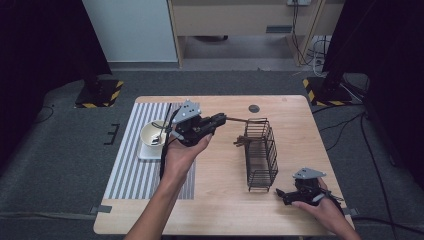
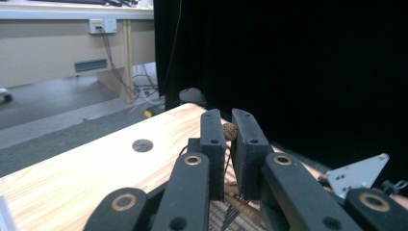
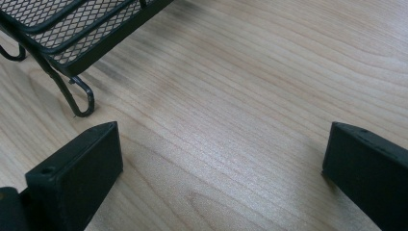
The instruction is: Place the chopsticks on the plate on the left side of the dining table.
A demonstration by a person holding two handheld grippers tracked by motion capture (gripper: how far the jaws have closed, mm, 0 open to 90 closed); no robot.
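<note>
My left gripper (image 1: 220, 119) hovers over the middle of the wooden table (image 1: 220, 200), shut on the end of a thin brown wooden stick (image 1: 239, 120) that reaches right to the rim of a black wire basket (image 1: 261, 152). In the left gripper view the stick's rounded end (image 2: 230, 131) is pinched between the jaws of the left gripper (image 2: 230, 120). More brown wooden pieces (image 1: 242, 143) lie at the basket. My right gripper (image 1: 280, 192) rests open on the table by the basket's near corner. In the right gripper view, the right gripper (image 3: 221, 168) has bare wood between its wide jaws, the basket's foot (image 3: 79, 96) just ahead.
A cream bowl (image 1: 154, 134) stands on a white square tray (image 1: 145, 152) on a grey striped mat (image 1: 130, 175) at the table's left. A round hole (image 1: 254, 108) sits near the far edge. Black stands flank the table beyond.
</note>
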